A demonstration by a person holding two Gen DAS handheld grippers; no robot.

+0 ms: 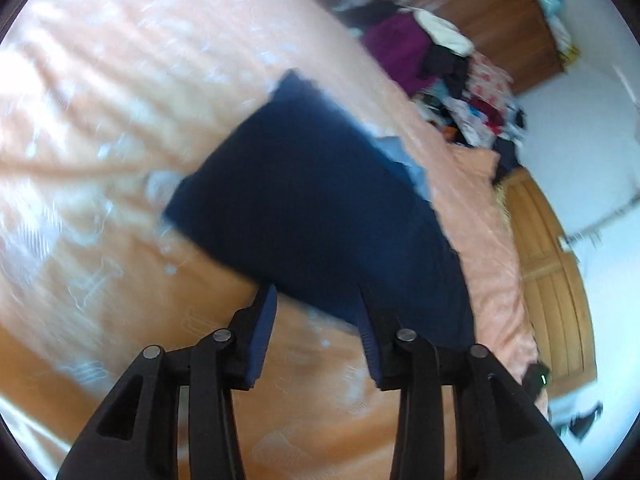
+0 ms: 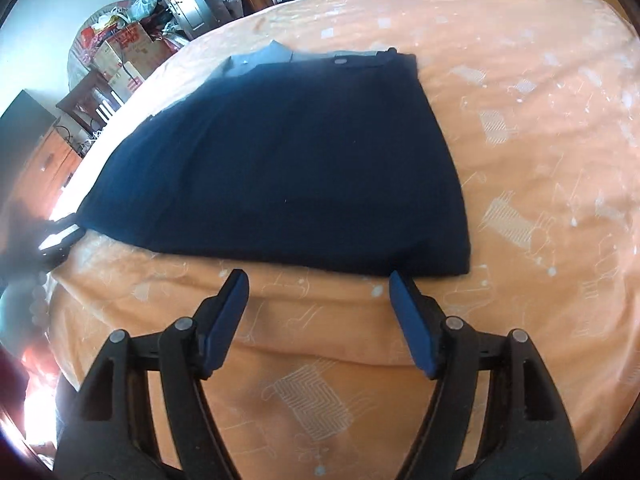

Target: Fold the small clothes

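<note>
While the dark navy fabric garment [image 2: 280, 168] lies spread flat on the peach patterned bed cover [image 2: 520, 140], both tools sit just off its near hem with nothing in them. The right hand-held gripper [image 2: 318, 280] has its blue-padded fingers [image 2: 228, 312] wide apart, hovering just short of the hem near the garment's near right corner; cloth is not between the pads. In its own view the left hand-held gripper [image 1: 316, 300] is likewise spread open, its pads close to, perhaps over, the garment's [image 1: 320, 208] near edge, though motion blur makes contact impossible to judge. The garment looks already narrowed into a tidy trapezoid, with a paler grey-blue band and a button [image 2: 341, 61] at the far end, so it is probably trousers or a skirt folded lengthwise once. Lying smooth and square to the tools, it offers the near hem as the natural place to pinch with both at once, likely for carrying that edge toward the waistband. A heap of mixed unfolded clothes [image 1: 460, 92] waits at the far side of the bed.
</note>
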